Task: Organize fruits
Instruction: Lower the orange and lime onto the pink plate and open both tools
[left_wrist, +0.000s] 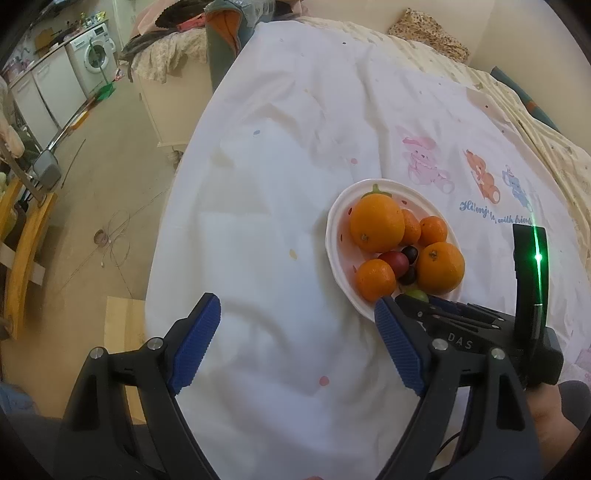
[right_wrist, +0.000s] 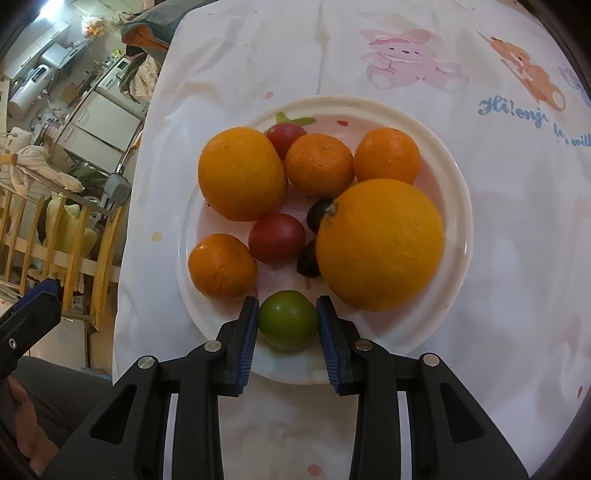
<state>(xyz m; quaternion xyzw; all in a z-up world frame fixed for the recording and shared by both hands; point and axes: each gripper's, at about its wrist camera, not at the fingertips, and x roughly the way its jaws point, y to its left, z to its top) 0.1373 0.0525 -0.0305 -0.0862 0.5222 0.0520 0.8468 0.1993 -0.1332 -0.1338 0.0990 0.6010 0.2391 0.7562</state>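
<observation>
Blue fingers of the right gripper (right_wrist: 287, 323) sit either side of the green fruit (right_wrist: 288, 319) at the near rim of the plate (right_wrist: 460, 236). Fingers are part open, and I can't tell whether the pads press the skin or just flank it. The fruit looks to be resting on the plate, so I read this as the set-down step.

To do it well I'd spread the fingers only a little wider than the fruit, then back straight out along their own line. No sideways drift: the small orange (right_wrist: 222, 266) is just left of the green fruit and the big orange (right_wrist: 380, 245) just right, both round and ready to roll. The plate sits on a soft white sheet (right_wrist: 517, 295) over a bed, so I'd keep downward push off the rim.

Left gripper (left_wrist: 297, 341) hangs wide open and empty over bare sheet left of the plate, one finger near the plate edge.

Fruit on the plate: two big oranges, three small ones, two red plum-like fruits, two dark ones tucked against the big orange, plus the glossy, smooth green one. All sit inside the rim, close-packed.
</observation>
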